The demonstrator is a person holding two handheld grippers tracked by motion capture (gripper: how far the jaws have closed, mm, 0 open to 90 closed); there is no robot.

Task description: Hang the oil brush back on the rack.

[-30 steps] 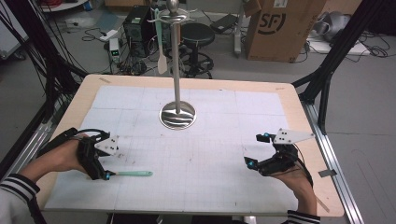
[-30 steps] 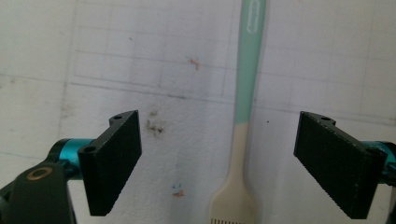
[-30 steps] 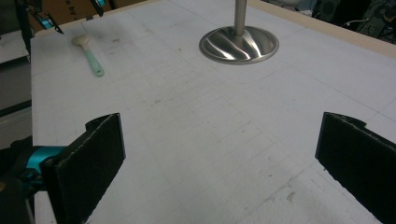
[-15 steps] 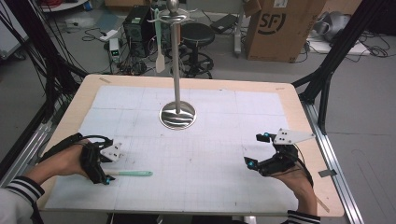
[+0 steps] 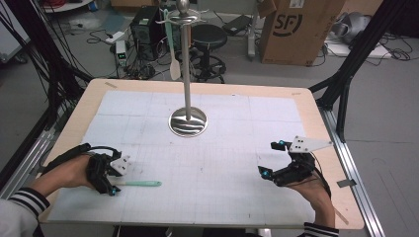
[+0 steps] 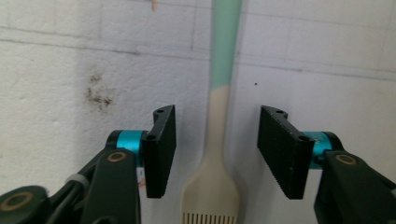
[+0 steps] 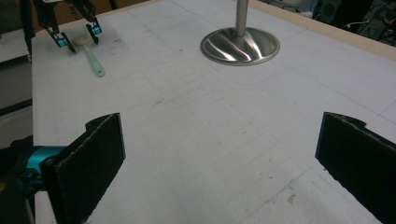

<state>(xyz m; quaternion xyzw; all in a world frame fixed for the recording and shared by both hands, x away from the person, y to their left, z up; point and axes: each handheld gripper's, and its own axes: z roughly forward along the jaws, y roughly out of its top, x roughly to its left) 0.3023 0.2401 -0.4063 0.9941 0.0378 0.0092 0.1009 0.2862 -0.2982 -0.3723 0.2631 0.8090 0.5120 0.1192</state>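
Jaws of L gripper (image 6: 212, 154) half-wide, just closing, straddling spatula (image 6: 218, 140) neck, untouched

Black grippers (image 5: 112, 183) with teal joints, ribbed black fingers (image 6: 285, 149), seemingly grey top plates; striped sleeve cuffs (image 5: 27, 198).

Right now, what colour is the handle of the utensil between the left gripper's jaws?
Mint green handle, turning cream toward the head; clearest in the left gripper view.

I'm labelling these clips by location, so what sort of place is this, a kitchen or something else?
Most likely a lab or workshop, not a kitchen: a bench table with a gridded mat, loose cables and a computer tower on the floor, and a cardboard shipping box behind it.
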